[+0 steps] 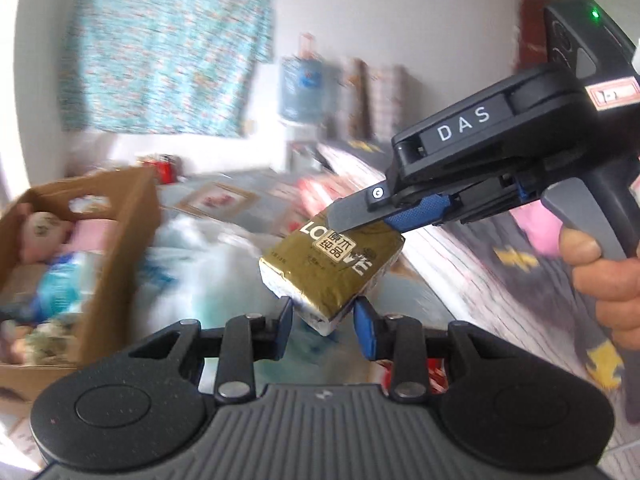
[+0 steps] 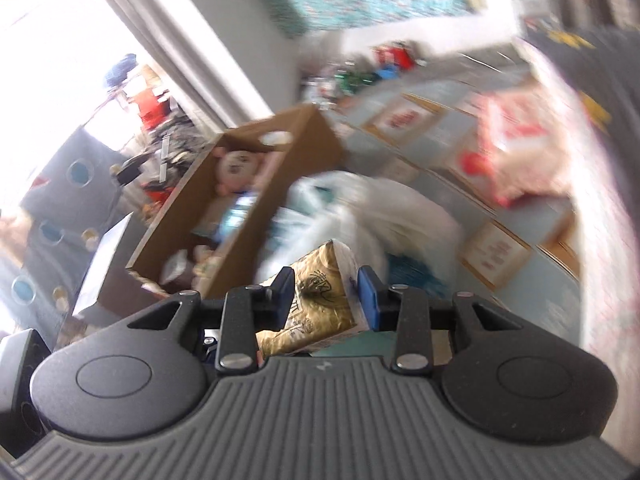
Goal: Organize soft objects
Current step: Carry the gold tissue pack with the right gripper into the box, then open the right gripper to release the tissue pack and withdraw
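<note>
I see a gold foil-wrapped soft tissue pack (image 1: 334,268) with white lettering, blue finger pads (image 1: 365,330) on black grippers, brown cardboard box (image 1: 120,240), turquoise speckled hanging cloth (image 1: 168,48)

Both wrist views closely share the cardboard box (image 1: 120,232) (image 2: 256,208).

"DAS" on right tool (image 1: 362,216)

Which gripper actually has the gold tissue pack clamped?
Both. The right gripper holds one end of the gold tissue pack; the left gripper holds the opposite end. The cardboard box sits beyond.
</note>
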The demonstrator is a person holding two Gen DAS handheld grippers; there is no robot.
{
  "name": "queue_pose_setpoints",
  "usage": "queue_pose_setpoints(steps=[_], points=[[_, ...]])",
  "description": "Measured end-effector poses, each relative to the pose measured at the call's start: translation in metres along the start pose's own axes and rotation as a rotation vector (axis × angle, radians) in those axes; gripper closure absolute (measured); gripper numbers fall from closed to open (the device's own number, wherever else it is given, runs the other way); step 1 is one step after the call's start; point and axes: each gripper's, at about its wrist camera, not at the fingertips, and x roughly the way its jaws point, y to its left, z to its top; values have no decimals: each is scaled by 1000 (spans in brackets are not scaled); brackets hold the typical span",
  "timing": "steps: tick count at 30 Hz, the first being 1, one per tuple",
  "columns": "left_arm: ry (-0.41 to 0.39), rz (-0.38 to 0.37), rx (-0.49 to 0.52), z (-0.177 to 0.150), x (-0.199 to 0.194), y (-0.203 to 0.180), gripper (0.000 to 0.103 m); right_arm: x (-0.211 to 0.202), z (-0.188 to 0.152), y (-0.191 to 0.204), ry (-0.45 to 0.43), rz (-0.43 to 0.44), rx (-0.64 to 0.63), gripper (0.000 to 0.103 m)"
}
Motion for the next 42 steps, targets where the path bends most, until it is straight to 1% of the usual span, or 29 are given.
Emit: queue_pose_setpoints(steps=[4, 7, 11, 14, 17, 20, 22, 23, 25, 26, 28, 30, 35, 38, 40, 42], points=[[-56, 104, -80, 2, -32, 38, 68, 29, 22, 56, 30, 80, -114, 69], [-74, 177, -152, 4, -49, 71, 68, 61, 35, 101, 70, 129, -209, 69], [-84, 249, -224, 7, -63, 116, 68, 107, 51, 149, 125, 160, -311, 68], [-69, 277, -259, 11, -60, 143, 68, 142, 64, 168, 187, 162, -344, 68], [-40, 272, -305, 7, -55, 167, 68, 179, 77, 177, 278, 146, -363, 68], [7, 242, -350, 0, -43, 186, 68, 211, 80, 184, 367, 124, -398, 67], [45, 193, -376, -6, -35, 193, 70, 227, 81, 181, 423, 101, -431, 67], [63, 163, -382, -10, -31, 195, 69, 236, 81, 180, 458, 86, -449, 67], [96, 105, -383, -14, -23, 196, 67, 247, 77, 174, 501, 59, -469, 68], [105, 82, -380, -16, -22, 196, 64, 251, 77, 173, 516, 47, -478, 68], [115, 49, -370, -20, -20, 195, 62, 255, 77, 170, 525, 34, -484, 68], [122, 37, -369, -23, -19, 196, 61, 257, 78, 167, 516, 34, -479, 68], [99, 51, -372, -23, -29, 200, 60, 249, 83, 162, 469, 49, -448, 67], [71, 65, -378, -21, -40, 202, 57, 241, 82, 160, 423, 47, -416, 66], [44, 78, -379, -21, -50, 203, 54, 228, 81, 155, 370, 68, -353, 66], [11, 100, -377, -20, -62, 203, 45, 213, 78, 149, 308, 93, -282, 61]])
